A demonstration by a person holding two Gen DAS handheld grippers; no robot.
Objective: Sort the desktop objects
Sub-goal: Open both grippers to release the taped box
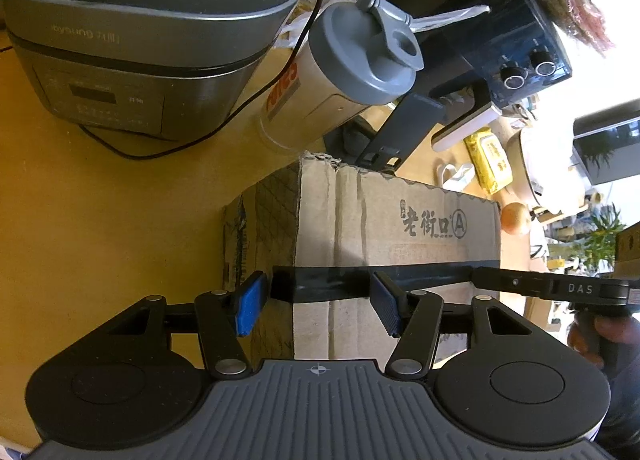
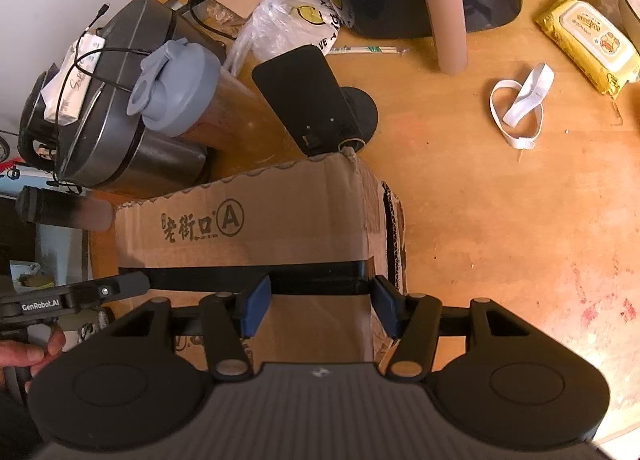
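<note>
At the bottom of the left wrist view, the left gripper (image 1: 318, 306) has its jaws wide apart, the blue pads (image 1: 250, 310) on either side of a corner of the cardboard box (image 1: 396, 220), nothing clamped. The right wrist view shows the right gripper (image 2: 320, 308) spread the same way over the box (image 2: 256, 220), near its right end. A black strip (image 1: 360, 282) crosses the box just beyond the fingers in both views. Each camera catches the other gripper at its frame edge, with a hand on it.

Beyond the box, mid-frame, stands a shaker bottle (image 1: 344, 80) with a grey lid, next to a black stand (image 2: 308, 96). The left view shows a rice cooker (image 1: 132, 48) front at upper left; the right view shows its lid (image 2: 96, 100) with a white packet. Only the right view shows the open table (image 2: 500, 240), a white band (image 2: 520, 108) and chopsticks (image 2: 364, 49). A yellow wipes pack (image 2: 592, 42) lies at upper right.
</note>
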